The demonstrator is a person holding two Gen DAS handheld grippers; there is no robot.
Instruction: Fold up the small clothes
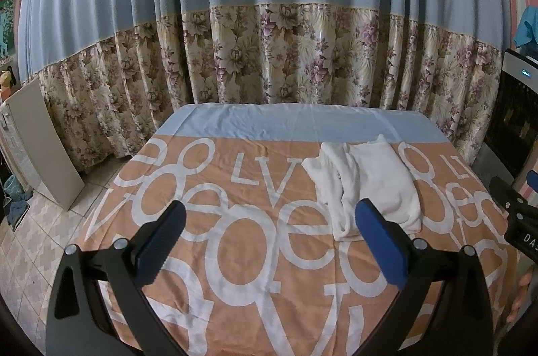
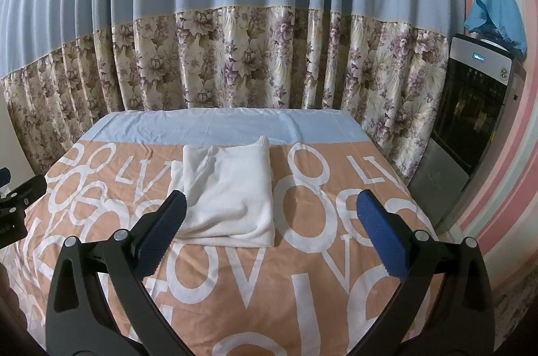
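Note:
A small white garment [image 1: 366,184] lies folded on the table's orange cloth with white letters [image 1: 242,241]. In the right wrist view the garment [image 2: 228,194] lies just beyond my fingers, left of centre. My left gripper [image 1: 269,221] is open and empty, above the cloth, with the garment past its right finger. My right gripper [image 2: 272,214] is open and empty, above the garment's near edge. The right gripper's body shows at the right edge of the left wrist view [image 1: 517,211].
A blue and floral curtain [image 1: 269,53] hangs behind the table. A water dispenser [image 2: 470,120] with a blue cloth on top stands at the right. A white board [image 1: 43,147] leans at the left over a tiled floor [image 1: 40,238].

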